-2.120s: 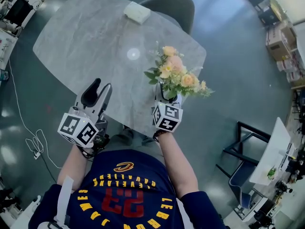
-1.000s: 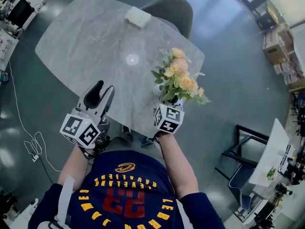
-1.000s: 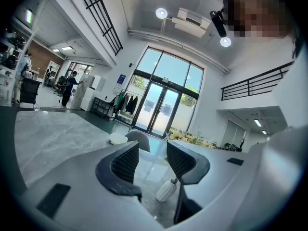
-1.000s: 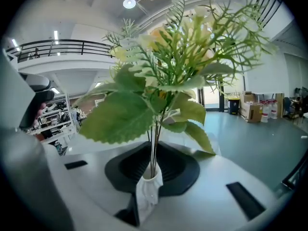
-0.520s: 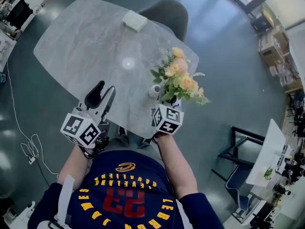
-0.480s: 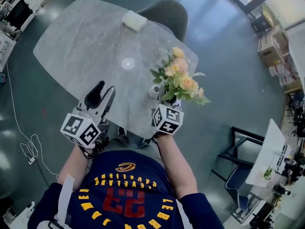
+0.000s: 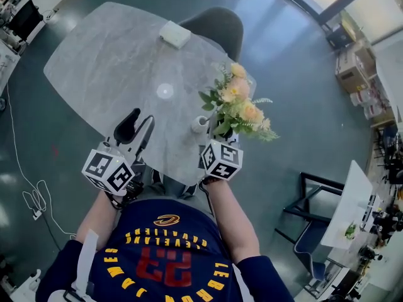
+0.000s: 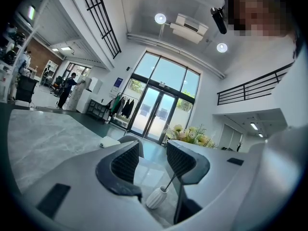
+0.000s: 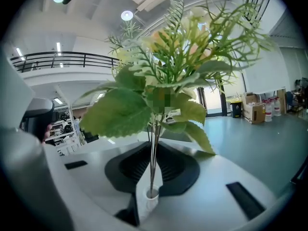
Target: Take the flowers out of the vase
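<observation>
Counter [image 7: 101,49]: big, grey and stone-like, with round corners. It fills the top left of the head view.
Chair [image 7: 217,24]: dark, with a round back. It is pushed in at the counter's 1 o'clock side.
Flowers [image 7: 238,102]: a bunch of peach and yellow blooms with green leaves. In the head view they show at 2 o'clock from the vase [image 7: 199,124], over the counter's 4 o'clock edge. Their thin stems [image 9: 153,143] run down between the jaws of the right claw [image 9: 153,165]. The stem ends are inside the vase's mouth.
Left claw [image 8: 153,159]: released, with its jaws apart and nothing between them. It is at the counter's 6 o'clock edge. It points toward the vase but does not touch it.
Right claw: clenched on the flower stems, just above the vase's mouth.
White box [image 7: 174,34]: flat. It lies on the counter at 1 o'clock, near the chair.
Vase: small, white and ribbed. It stands on the counter near the 4 o'clock edge, at 3 o'clock from the left claw.
</observation>
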`<action>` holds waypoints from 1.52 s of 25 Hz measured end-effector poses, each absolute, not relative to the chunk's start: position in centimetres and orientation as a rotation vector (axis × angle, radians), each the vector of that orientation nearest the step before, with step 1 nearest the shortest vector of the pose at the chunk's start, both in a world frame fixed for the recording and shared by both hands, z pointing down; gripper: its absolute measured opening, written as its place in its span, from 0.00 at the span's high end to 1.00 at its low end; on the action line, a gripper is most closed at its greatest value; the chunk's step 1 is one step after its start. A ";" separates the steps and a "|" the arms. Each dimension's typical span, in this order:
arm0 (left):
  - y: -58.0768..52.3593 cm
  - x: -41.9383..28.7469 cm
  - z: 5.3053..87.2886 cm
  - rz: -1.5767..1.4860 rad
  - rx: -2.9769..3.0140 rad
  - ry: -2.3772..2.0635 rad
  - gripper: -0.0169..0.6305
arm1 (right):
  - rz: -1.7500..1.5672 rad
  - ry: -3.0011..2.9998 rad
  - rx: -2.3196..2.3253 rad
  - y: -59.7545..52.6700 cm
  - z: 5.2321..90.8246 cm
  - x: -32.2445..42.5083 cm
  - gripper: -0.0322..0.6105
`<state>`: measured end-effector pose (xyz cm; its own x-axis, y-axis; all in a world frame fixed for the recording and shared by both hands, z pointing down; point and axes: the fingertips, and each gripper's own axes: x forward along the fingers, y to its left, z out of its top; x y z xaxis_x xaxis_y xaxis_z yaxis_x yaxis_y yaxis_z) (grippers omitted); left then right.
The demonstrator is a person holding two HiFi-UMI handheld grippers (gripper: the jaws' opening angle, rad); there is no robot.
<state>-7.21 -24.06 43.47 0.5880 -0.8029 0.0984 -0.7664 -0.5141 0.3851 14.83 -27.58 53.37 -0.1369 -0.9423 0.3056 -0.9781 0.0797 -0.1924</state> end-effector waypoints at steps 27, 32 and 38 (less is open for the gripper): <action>-24.1 -5.1 41.8 -0.139 2.493 -1.156 0.69 | 0.751 -2.402 2.206 -25.3 43.9 18.3 0.87; -24.2 -4.8 41.8 -0.138 2.500 -1.123 0.69 | 0.765 -2.428 2.226 -24.6 42.9 18.8 0.87; -23.6 -2.6 41.2 -0.140 2.527 -1.089 0.69 | 0.759 -2.479 2.264 -23.0 41.5 21.3 0.87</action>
<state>-2.59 -23.62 41.25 0.6941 -0.7175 0.0593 -0.6793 -0.6254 0.3839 21.29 -23.01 41.54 -0.1092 -0.9915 0.0702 -0.8610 0.0590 -0.5051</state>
